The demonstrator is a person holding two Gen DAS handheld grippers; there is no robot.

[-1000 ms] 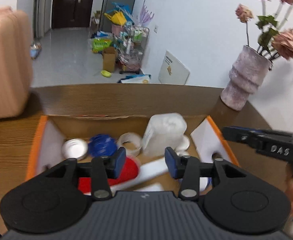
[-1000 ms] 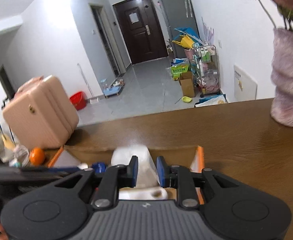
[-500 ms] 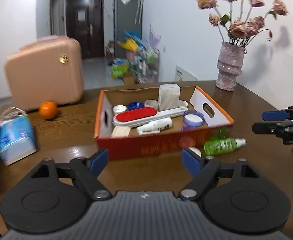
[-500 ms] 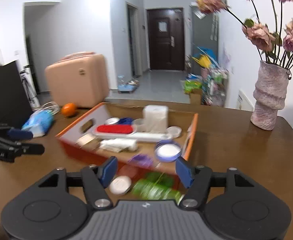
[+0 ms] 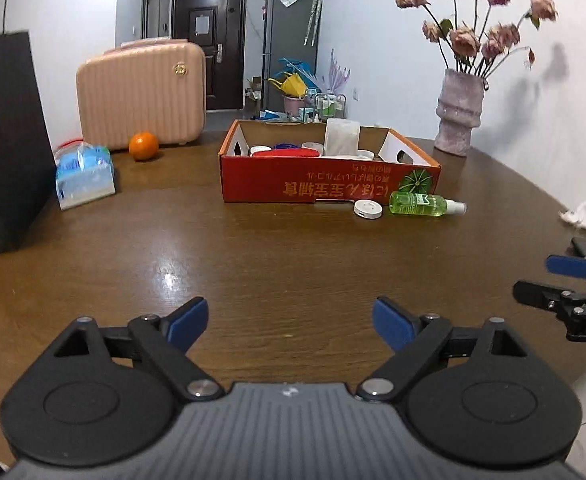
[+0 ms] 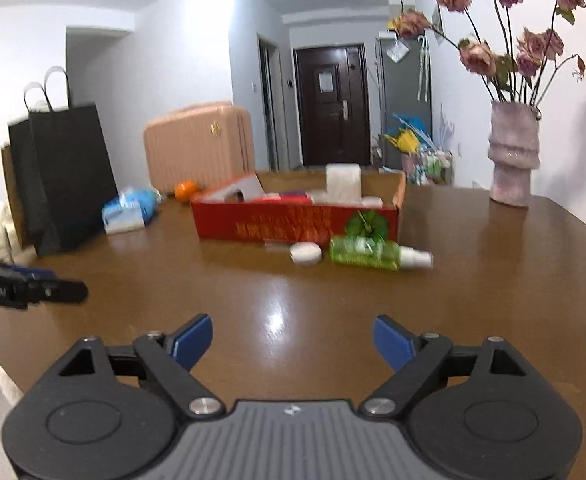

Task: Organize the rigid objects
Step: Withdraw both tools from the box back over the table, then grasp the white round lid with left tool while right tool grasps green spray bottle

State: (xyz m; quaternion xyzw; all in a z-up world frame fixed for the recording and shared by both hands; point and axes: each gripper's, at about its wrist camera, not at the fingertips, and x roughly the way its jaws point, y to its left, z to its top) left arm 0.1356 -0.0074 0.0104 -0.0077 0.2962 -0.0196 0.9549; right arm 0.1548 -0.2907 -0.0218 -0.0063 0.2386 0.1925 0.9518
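Both the left gripper (image 5: 291, 322) and the right gripper (image 6: 293, 340) have just been opening; each stands wide with nothing between its jaws, over bare worktop (image 5: 253, 260). Well ahead sits the red box (image 5: 313, 184) holding small items. Just before it lie a white disc (image 5: 367, 208) and a green bottle (image 5: 425, 204). A bag (image 5: 5, 140), tissue pack (image 5: 85, 176), orange (image 5: 143, 145), suitcase (image 5: 141, 96) and vase (image 5: 457, 116) ring the worktop.

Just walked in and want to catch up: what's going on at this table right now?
A person is tidying small items into the red cardboard box, with a gripper in each hand. Both the left gripper and the right gripper are empty, jaws just opened wide, well short of the box. The box already holds several containers. A green spray bottle and a round white lid lie on the table in front of it, not yet put away.
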